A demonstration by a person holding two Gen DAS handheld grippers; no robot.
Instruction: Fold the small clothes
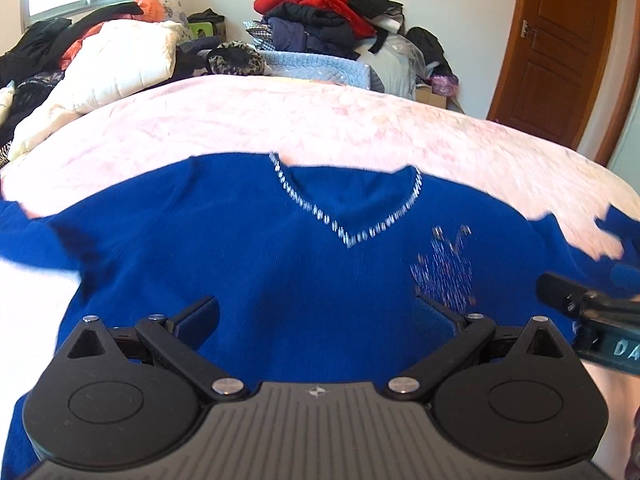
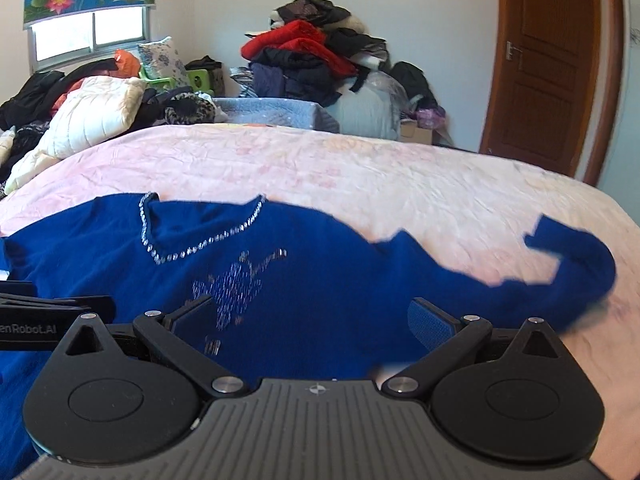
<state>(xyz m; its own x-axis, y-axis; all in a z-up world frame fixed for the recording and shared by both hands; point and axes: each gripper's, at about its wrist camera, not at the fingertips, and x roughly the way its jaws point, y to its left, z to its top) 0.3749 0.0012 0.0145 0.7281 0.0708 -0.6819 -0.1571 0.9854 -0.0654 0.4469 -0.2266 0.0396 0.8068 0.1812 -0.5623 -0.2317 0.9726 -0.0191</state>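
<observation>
Blue sweater [image 1: 240, 248] under spread left tongs [image 1: 316, 316]; neighbouring tongs [image 2: 316, 320] read "enRobot.AI".

Blue sweater [image 1: 240, 248] soft matt knit, glinting beaded neckline; pink bedspread [image 1: 320, 120] crinkled cloth; door [image 1: 560, 40] glossy varnished wood.

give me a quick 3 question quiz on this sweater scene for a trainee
1. True or false: the blue sweater lies front side up on the pink bedspread.
2. Is the left gripper A) open, B) shut on a sleeve, or C) shut on the collar?
3. What shape is the beaded neckline?

Key: 1 true; 2 A, and the right gripper is open too; 3 a V.
</observation>
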